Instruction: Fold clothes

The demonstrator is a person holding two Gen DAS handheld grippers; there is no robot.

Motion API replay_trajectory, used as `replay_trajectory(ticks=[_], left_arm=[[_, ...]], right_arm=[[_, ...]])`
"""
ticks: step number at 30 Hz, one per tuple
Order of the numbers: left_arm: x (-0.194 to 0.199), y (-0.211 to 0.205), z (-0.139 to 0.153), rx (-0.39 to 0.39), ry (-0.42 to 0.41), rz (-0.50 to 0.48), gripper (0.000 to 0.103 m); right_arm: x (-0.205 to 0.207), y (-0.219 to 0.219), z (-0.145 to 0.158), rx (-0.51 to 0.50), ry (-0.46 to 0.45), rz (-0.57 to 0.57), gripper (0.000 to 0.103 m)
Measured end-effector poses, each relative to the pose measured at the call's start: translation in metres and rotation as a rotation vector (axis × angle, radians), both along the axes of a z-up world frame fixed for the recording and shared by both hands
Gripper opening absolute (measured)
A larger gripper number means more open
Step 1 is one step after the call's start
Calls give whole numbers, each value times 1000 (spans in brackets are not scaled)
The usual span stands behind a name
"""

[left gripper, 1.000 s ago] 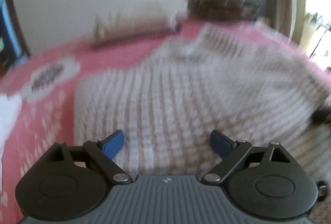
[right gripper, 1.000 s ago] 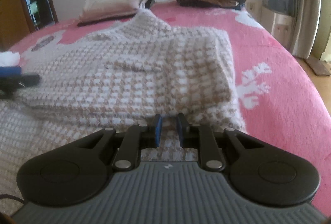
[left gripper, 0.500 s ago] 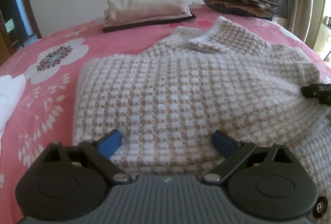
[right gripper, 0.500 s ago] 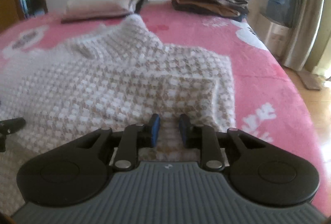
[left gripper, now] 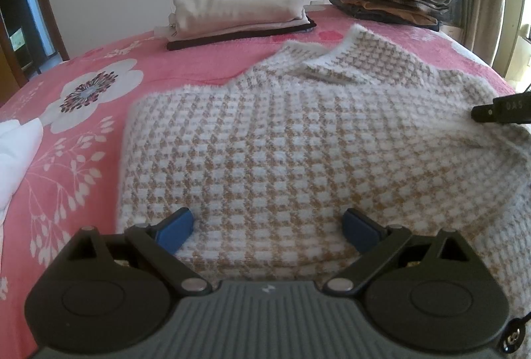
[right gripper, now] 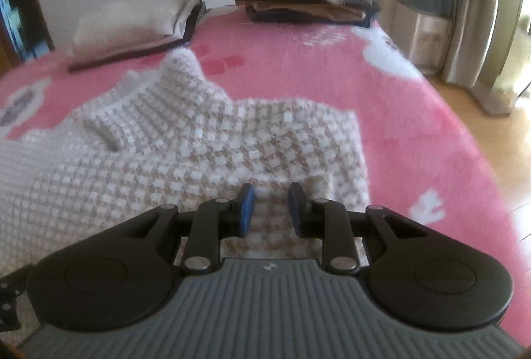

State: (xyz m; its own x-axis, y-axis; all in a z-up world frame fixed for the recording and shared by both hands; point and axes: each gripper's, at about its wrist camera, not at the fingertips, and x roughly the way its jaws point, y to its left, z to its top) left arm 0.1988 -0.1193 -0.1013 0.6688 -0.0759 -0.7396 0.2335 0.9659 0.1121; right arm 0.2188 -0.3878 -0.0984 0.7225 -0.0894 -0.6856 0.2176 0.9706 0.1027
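sweater (left gripper: 282,140) half folded; left gripper (left gripper: 268,226) gapes wide, empty; right gripper (right gripper: 270,209) narrowly parted, empty; next grip the near hem evenly.

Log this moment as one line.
left gripper: open over sweater | right gripper: open, nothing gripped | sweater: flat on bedspread

Your left wrist view cuts off the beige-and-white checked knit sweater (left gripper: 298,140) at its right edge, where only a black tip of the right gripper (left gripper: 501,110) shows. Your right wrist view is blurred, so the folded cream pile (right gripper: 132,24) stays indistinct.
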Motion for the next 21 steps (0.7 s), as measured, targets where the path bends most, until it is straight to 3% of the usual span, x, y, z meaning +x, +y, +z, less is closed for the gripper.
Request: replay_trajectory(ticks=[17,21], left_arm=[[0,0,0,5,-2,8,99],[-2,0,-1,1,-14,12,99]], right_arm=[[5,6,0,-31,37,34,29],[7,15,-3,-82,46,49,30]])
